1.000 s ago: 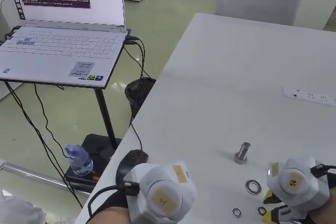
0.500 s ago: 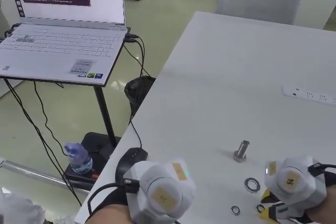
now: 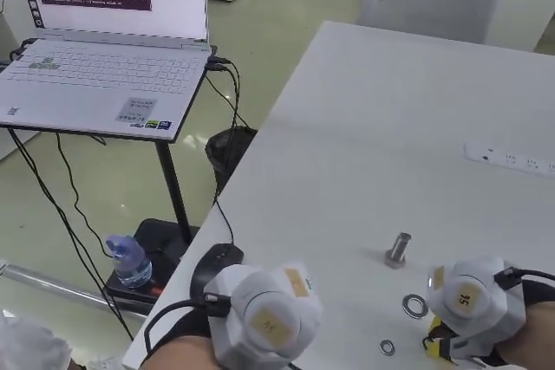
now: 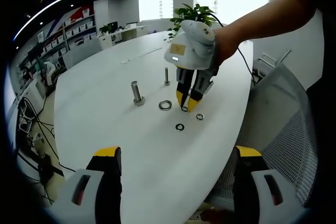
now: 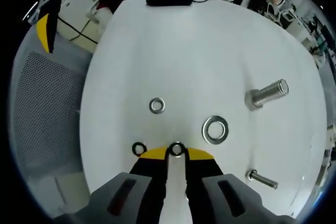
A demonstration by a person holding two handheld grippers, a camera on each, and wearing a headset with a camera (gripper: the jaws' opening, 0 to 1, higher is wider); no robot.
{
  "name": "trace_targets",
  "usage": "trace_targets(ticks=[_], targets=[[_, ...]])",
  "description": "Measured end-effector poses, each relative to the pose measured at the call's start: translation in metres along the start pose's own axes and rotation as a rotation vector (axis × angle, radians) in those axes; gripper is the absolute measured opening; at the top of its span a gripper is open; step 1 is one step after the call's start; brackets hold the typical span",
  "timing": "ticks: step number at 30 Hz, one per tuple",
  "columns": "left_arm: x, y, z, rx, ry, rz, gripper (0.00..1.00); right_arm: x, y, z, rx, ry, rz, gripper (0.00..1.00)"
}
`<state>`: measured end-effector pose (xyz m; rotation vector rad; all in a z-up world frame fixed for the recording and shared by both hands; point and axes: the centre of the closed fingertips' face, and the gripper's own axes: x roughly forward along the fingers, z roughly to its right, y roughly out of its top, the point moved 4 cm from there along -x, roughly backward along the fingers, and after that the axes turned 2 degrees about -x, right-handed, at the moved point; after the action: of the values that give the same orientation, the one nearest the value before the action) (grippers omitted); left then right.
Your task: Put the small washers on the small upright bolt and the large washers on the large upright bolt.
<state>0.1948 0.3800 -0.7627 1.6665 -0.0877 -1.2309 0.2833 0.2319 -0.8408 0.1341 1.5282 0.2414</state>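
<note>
The large bolt [image 3: 399, 250] stands upright on the white table [image 3: 364, 145], with a large washer [image 3: 414, 306] and a small washer [image 3: 387, 347] lying in front of it. My right gripper [image 5: 177, 153] points down at the table, its jaws closed on a small washer [image 5: 177, 149] at the tips. Two more small washers [image 5: 156, 105] [image 5: 138, 149] lie flat nearby. The large washer [image 5: 215, 129] lies between the large bolt [image 5: 268, 94] and the small bolt [image 5: 261, 179]. My left gripper [image 4: 177, 153] is held back with its jaws wide open and nothing between them.
A laptop [image 3: 104, 75] sits on a stand left of the table, with cables and a water bottle [image 3: 130, 263] on the floor below it. A black mouse [image 3: 217, 266] lies at the table's near left edge. A power strip [image 3: 512, 160] is at the right. A grey chair [image 3: 425, 2] stands at the far end.
My right gripper has shifted a little left over the small washer that lay beside its tips, which it now covers in the head view. The left gripper has hardly moved.
</note>
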Motion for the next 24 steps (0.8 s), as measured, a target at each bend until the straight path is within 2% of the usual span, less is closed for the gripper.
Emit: trace_targets(ticks=[7,12,17,24], targets=[[0.0,0.0,0.001,0.008,0.001,-0.006,0.86,-0.002,-0.002,0.0,0.053,-0.001,0.035,0.13],[-0.001,0.0,0.0,0.004,0.011,-0.005,0.86,-0.006,-0.007,0.001,0.077,0.0,0.04,0.13],[-0.002,0.002,-0.002,-0.008,0.019,0.004,0.84,-0.017,-0.015,0.006,0.106,-0.012,0.05,0.13],[-0.002,0.005,-0.006,-0.004,0.03,0.006,0.86,-0.041,-0.035,0.021,0.158,-0.037,0.048,0.13]])
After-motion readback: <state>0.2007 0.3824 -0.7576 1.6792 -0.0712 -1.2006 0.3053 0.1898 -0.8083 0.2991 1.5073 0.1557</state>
